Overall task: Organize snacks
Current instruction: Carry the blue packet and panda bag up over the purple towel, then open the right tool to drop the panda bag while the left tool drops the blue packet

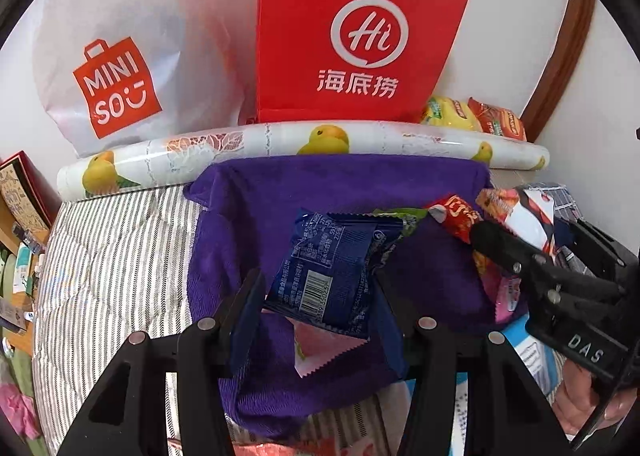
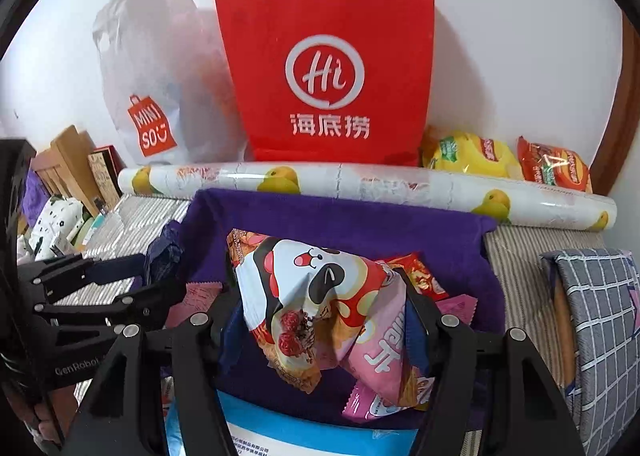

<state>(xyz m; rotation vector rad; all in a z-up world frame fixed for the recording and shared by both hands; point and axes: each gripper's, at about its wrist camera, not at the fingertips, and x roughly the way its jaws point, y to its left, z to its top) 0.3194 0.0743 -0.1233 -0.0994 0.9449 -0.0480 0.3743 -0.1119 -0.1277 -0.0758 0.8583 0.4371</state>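
The left gripper [image 1: 316,288], angled down over the purple cloth [image 1: 248,215], clamps a blue snack packet [image 1: 328,264], barcode up. The right gripper [image 2: 324,320] pinches a crumpled panda-print packet [image 2: 312,296], possibly several bunched together.

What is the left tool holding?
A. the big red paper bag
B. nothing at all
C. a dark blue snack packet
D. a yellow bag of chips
C: in the left wrist view the left tool has its two fingers pressed on a dark blue snack packet with a barcode, held above the purple cloth.
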